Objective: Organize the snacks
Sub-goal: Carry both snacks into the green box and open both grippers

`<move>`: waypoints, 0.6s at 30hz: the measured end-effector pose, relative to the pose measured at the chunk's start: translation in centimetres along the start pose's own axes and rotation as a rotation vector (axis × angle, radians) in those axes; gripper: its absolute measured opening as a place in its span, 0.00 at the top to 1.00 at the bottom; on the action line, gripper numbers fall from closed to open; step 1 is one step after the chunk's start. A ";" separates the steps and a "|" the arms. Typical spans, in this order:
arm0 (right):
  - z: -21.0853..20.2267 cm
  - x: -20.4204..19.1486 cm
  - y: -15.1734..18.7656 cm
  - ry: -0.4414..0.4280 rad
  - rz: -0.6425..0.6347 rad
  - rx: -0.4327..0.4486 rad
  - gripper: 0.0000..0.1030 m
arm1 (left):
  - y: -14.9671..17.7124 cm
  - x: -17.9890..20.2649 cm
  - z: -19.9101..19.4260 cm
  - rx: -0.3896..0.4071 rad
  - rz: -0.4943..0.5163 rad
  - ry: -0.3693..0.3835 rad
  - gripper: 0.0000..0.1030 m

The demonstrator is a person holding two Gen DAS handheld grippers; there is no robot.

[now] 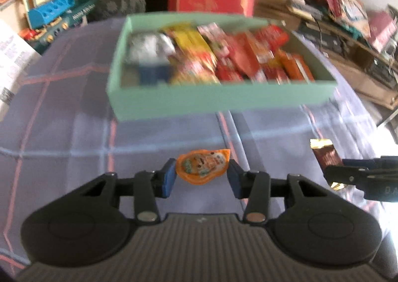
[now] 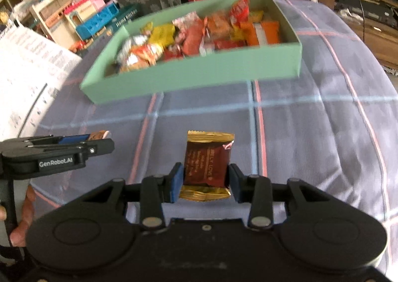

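The left claw [image 1: 202,177] is part way open, and its two blue pads squeeze a small orange snack packet [image 1: 202,166] between them. It holds the packet up over the checked blue cloth [image 1: 74,120], near the cloth's front edge. Behind it, toward the far edge of the cloth, sits a green box [image 1: 219,100] full of red, yellow and orange snacks. The right claw [image 2: 205,180] is part way open too, and it grips a brown and gold snack packet [image 2: 207,162] by its two sides. That packet also hangs above the cloth, in front of the green box. A hand [image 2: 21,217] holds the left claw's handle.
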State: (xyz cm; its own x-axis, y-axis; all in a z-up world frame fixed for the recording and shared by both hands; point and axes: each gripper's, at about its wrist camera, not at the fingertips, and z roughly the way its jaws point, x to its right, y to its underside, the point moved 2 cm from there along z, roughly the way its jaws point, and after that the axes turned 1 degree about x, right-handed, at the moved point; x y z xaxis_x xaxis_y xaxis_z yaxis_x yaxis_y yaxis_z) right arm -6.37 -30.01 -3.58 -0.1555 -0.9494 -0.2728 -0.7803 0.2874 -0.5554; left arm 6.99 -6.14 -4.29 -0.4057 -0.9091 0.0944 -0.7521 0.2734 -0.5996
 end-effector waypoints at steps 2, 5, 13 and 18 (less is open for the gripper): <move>-0.2 -0.4 -1.6 -0.019 0.006 0.023 0.63 | -1.7 -1.1 -0.6 0.033 -0.027 -0.009 0.58; -0.3 -1.0 -4.3 -0.045 0.009 0.062 0.63 | -4.1 -2.5 -1.1 0.074 -0.061 -0.027 0.58; 1.9 -2.1 -11.3 -0.079 0.041 0.105 0.63 | -10.6 -4.9 0.0 0.115 -0.083 -0.073 0.58; 3.7 -1.3 -13.2 -0.077 0.082 0.098 0.63 | -12.7 -6.1 2.0 0.099 -0.087 -0.087 0.58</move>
State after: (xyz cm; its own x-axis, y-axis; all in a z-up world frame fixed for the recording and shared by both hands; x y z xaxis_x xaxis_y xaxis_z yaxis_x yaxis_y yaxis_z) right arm 6.43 -32.13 1.18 -0.1661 -0.9109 -0.3776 -0.7036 0.3778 -0.6019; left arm 20.06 -4.66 1.13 -0.2911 -0.9531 0.0828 -0.7258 0.1636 -0.6682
